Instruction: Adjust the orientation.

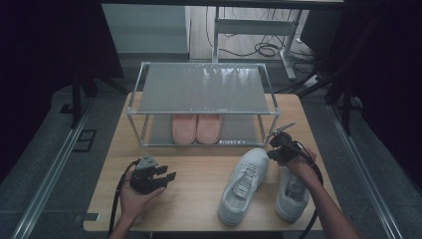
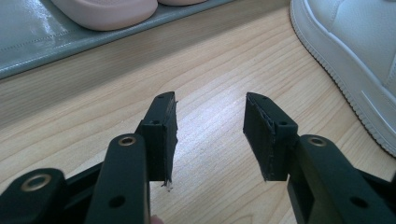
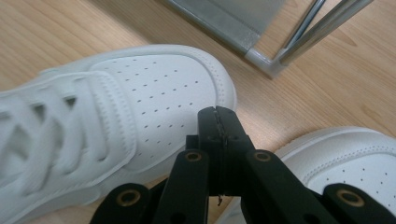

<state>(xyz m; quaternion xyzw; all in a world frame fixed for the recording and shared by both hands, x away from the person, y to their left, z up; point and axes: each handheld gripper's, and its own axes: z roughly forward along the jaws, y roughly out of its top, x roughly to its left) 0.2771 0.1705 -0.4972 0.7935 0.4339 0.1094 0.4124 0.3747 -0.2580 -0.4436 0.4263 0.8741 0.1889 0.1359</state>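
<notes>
The right gripper point(image 3: 219, 114) hovers with its jaws pressed flat together, holding nothing, in the gap between the toes of two white sneakers. In the right gripper view the laced sneaker point(image 3: 116, 116) lies at its nine o'clock and the second sneaker point(image 3: 345, 158) at its four o'clock. Beyond them, at one o'clock, stands a corner post of the shoe rack point(image 3: 273, 63).

In the high view the same gripper point(image 1: 278, 142) sits just off the rack's front right leg, with the left sneaker point(image 1: 244, 184) angled toward seven o'clock and the right sneaker point(image 1: 292, 191) partly under the person's forearm. The left gripper point(image 1: 164, 177) rests over bare table point(image 1: 199, 199) well apart from the shoes, its jaws spread wide and empty. Its own view shows the wood between the pads point(image 2: 264, 135) and the sneaker's sole edge point(image 2: 336, 70) at two o'clock.

The work appears to be putting the sneakers on the rack point(image 1: 201, 89), whose lower shelf already carries pink slippers point(image 1: 196, 128). To do it well, the right gripper should probably open first, then close on a firm edge such as the heel collar rather than the smooth toe cap, which would likely slip. The left gripper could steady the other end. Lifting level should help the shoe clear the rack's front rail.
</notes>
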